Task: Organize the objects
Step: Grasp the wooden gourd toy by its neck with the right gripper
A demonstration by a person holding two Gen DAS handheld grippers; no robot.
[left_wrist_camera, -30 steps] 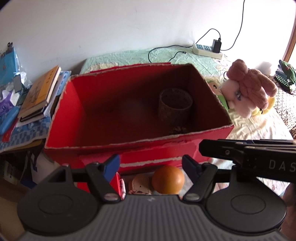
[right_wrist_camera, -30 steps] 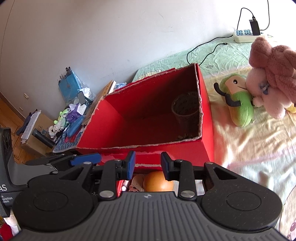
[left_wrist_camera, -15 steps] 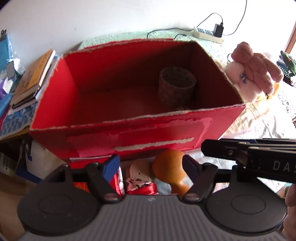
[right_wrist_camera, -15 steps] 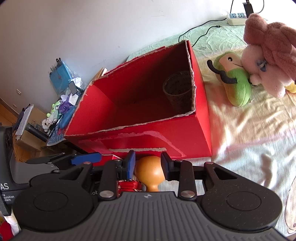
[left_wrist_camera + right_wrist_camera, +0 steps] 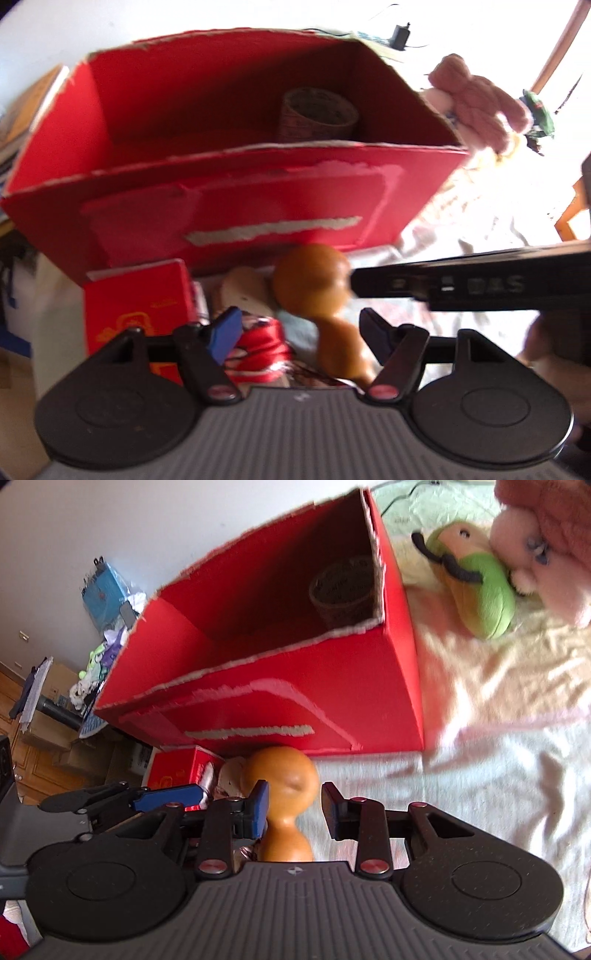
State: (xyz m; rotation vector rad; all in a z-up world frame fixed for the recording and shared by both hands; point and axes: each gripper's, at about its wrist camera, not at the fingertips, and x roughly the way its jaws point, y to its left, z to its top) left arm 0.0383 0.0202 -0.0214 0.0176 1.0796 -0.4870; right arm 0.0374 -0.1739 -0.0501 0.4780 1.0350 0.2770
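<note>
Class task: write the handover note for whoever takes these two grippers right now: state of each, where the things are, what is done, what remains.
Left gripper: open, jaws just closing a little, above the clutter in front of the red box, gripping nothing.
Right gripper: open, straddling the orange gourd, pads not seen pressing.
Done: a patterned cup stands in the box.
Left: gourd, small red carton and red-and-white ribbon bundle lie outside the box.
</note>
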